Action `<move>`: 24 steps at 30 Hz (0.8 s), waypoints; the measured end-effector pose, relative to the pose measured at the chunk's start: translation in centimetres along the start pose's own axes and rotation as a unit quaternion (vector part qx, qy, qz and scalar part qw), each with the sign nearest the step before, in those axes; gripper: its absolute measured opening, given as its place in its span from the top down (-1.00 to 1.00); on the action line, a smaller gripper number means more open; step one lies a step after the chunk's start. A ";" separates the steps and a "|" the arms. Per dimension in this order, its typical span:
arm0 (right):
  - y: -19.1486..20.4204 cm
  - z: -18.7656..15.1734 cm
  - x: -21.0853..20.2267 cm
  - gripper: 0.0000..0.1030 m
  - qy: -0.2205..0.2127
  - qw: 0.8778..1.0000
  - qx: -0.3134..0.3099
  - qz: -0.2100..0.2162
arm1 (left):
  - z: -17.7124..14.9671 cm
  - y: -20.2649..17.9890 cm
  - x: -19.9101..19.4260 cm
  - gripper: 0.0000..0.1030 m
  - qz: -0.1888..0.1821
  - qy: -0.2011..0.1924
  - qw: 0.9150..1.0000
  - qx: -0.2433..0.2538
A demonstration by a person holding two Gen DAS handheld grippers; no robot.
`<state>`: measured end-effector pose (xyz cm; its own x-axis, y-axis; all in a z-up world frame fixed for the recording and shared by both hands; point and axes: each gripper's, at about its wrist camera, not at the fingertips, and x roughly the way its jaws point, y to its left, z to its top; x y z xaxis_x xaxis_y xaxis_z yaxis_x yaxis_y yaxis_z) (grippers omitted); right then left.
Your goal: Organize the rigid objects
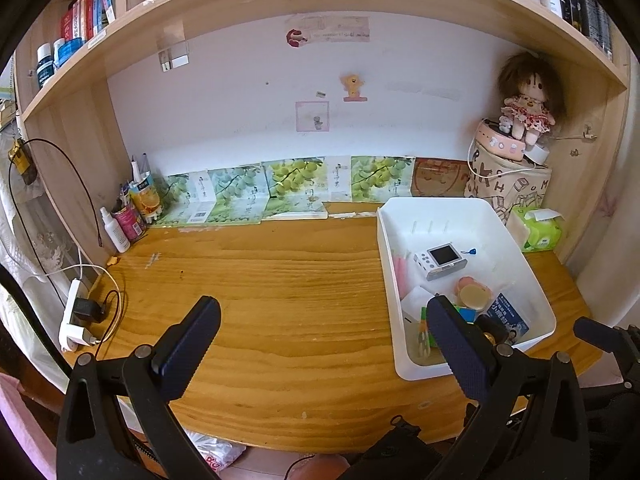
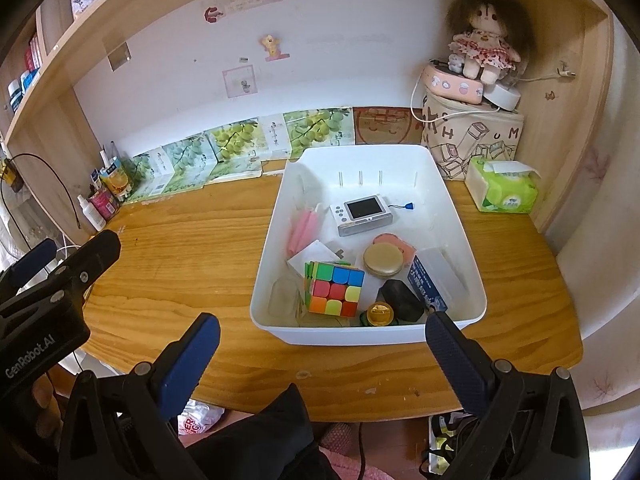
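Observation:
A white bin (image 2: 460, 216) (image 1: 516, 240) stands on the right of the wooden desk (image 1: 280, 280). It holds a small white camera (image 2: 362, 214) (image 1: 439, 261), a colourful cube (image 2: 335, 289), a round gold tin (image 2: 383, 260), pink sticks (image 2: 304, 228), a black block (image 2: 401, 300), a blue card (image 2: 425, 285) and a gold-capped item (image 2: 379, 314). My left gripper (image 1: 324, 332) is open and empty above the desk's front, left of the bin. My right gripper (image 2: 320, 350) is open and empty just in front of the bin's near wall.
A doll (image 2: 482, 46) sits on a pink case atop a printed bag (image 2: 472, 136) at the back right, beside a green tissue pack (image 2: 505, 190). Bottles and cans (image 1: 128, 212) stand back left. Grape-print boxes (image 1: 280, 188) line the wall. A power strip (image 1: 74, 316) lies at the left edge.

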<state>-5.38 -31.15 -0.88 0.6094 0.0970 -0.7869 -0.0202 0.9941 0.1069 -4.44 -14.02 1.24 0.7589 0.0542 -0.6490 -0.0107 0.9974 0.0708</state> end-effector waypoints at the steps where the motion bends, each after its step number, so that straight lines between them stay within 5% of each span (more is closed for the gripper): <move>1: 0.0 0.0 0.0 -1.00 0.001 1.000 0.000 0.000 | 0.0 -0.1 0.0 -0.99 0.000 0.000 1.000 0.000; 24: -0.6 0.1 0.4 -1.00 0.011 1.000 0.010 -0.001 | 0.2 -0.5 0.3 -0.99 -0.005 0.003 1.000 0.007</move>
<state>-5.09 -31.74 -1.22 0.5916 0.0969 -0.8004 -0.0028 0.9930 0.1182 -4.08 -14.56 1.10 0.7545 0.0453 -0.6547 0.0050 0.9972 0.0748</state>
